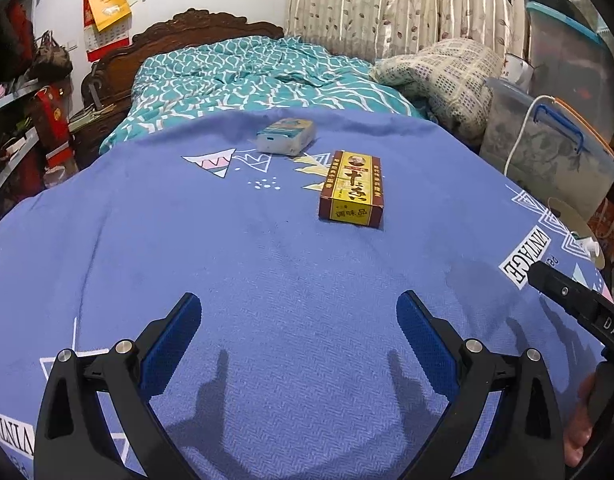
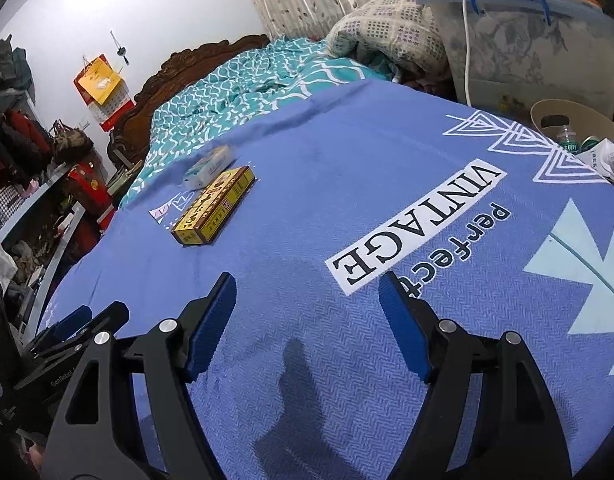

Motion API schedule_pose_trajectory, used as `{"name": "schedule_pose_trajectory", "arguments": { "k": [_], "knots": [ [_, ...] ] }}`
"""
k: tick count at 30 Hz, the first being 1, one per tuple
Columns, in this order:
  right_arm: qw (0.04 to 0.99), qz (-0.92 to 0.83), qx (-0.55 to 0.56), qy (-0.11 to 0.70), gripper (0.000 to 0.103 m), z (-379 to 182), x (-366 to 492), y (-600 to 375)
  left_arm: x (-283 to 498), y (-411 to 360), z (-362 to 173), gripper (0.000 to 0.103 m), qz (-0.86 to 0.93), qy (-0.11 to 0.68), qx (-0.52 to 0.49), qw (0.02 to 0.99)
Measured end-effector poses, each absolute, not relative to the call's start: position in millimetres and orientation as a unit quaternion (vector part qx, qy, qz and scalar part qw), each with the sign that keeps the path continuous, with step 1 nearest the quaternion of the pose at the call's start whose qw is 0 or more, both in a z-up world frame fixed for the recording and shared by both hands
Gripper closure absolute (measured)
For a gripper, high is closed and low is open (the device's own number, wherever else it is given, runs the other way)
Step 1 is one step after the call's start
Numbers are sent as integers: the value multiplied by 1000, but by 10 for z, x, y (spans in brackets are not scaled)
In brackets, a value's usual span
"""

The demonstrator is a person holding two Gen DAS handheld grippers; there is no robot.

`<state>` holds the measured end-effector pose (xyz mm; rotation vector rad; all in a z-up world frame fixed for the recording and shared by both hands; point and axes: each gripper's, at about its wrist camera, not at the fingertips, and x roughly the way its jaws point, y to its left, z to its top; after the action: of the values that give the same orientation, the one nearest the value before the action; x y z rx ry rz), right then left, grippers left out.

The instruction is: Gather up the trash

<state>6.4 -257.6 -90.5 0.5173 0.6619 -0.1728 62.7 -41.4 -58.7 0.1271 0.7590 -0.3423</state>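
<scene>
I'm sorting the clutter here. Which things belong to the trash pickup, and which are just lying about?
Job: yellow box, white packet, bin with bottles inside, both open grippers.
Lying about: folded quilt, storage tub, wall calendar.

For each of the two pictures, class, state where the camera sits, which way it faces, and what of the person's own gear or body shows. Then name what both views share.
Left wrist view: sits behind the left tongs, open, facing across the blue sheet toward the headboard; the right tongs' tip and a hand show at right.
Right wrist view: sits behind the right tongs, open, facing the same way from further right; the trash bin shows at right.
Shared: the yellow box and the white packet.
</scene>
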Motion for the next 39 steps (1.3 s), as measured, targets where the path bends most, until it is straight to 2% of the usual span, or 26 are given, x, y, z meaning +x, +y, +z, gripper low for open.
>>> {"name": "schedule_pose_trajectory", "arguments": {
  "k": [39],
  "knots": [
    [899, -86, 300, 307, 28, -937, -62, -2686, 615, -429, -553, 9, -178, 361, 54, 914]
  ]
}}
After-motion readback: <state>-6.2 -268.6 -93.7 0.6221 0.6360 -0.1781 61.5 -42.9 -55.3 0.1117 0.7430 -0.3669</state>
